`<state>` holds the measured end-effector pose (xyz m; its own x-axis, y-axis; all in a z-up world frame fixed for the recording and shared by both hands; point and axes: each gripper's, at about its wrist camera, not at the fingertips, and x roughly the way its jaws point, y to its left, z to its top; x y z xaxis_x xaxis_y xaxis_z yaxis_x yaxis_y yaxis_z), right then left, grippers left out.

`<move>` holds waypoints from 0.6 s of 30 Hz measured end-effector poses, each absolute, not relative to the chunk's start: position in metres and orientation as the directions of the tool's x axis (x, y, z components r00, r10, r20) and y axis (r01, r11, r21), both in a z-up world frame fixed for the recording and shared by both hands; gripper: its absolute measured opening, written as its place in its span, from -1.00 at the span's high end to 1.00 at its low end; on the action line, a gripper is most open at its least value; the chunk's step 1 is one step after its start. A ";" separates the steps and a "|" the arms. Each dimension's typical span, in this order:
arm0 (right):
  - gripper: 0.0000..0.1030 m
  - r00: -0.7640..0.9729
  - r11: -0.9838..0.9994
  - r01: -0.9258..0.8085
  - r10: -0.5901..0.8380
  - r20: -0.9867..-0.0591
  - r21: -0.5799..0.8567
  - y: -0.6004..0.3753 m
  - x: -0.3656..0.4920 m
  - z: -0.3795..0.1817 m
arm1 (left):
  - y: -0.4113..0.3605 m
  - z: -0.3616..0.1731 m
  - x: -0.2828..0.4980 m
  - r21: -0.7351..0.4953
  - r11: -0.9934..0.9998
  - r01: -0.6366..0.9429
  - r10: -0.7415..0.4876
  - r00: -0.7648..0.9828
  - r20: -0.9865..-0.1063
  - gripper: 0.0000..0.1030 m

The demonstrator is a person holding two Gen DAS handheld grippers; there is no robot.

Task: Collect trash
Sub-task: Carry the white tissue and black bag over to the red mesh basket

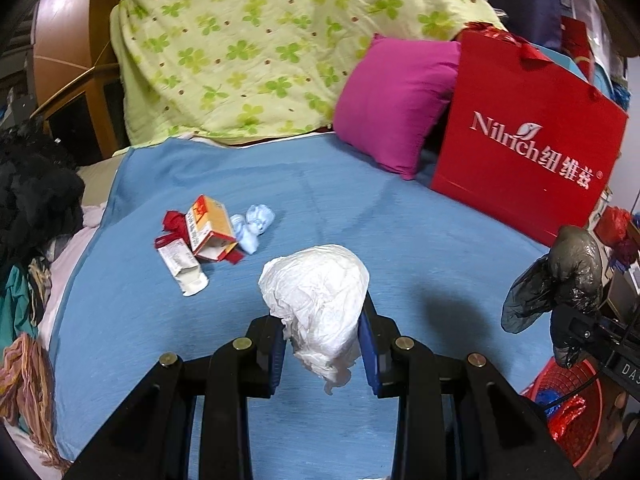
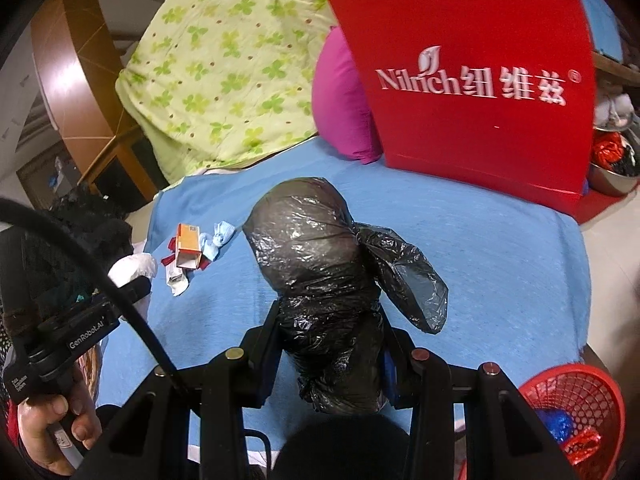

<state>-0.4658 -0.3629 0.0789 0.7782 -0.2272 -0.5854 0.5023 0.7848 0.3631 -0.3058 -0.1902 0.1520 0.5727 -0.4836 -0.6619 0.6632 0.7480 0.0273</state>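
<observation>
Both views are fairly bright w/ even, cool indoor light from above; no lamp shows. Soft shadows only: 1 dark patch lies on the blue sheet [image 1: 400,216] right of the white crumpled paper [image 1: 316,292] in the left wrist view. Specular glare speckles the black plastic bag [image 2: 316,264] in the right wrist view. The red paper bag [image 2: 476,80] looks saturated, its white lettering slightly smeared by motion blur. Strong fisheye bend at edges; corners vignette to black. Wood cabinet [image 1: 68,48] shows a pale sheen. Fine detail is soft, esp. near the rims.
</observation>
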 end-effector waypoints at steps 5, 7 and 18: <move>0.16 0.775 0.765 0.524 -0.247 -0.582 0.374 -0.368 -0.481 0.078 | -0.199 0.155 -0.317 0.038 0.728 0.685 -0.496 0.564 -0.660 0.34; 0.16 0.774 0.758 0.531 -0.253 -0.581 0.377 -0.370 -0.487 0.077 | -0.202 0.156 -0.320 0.042 0.720 0.693 -0.501 0.560 -0.660 0.34; 0.16 0.763 0.728 0.567 -0.286 -0.580 0.387 -0.377 -0.515 0.074 | -0.221 0.154 -0.338 0.092 0.680 0.727 -0.498 0.551 -0.670 0.34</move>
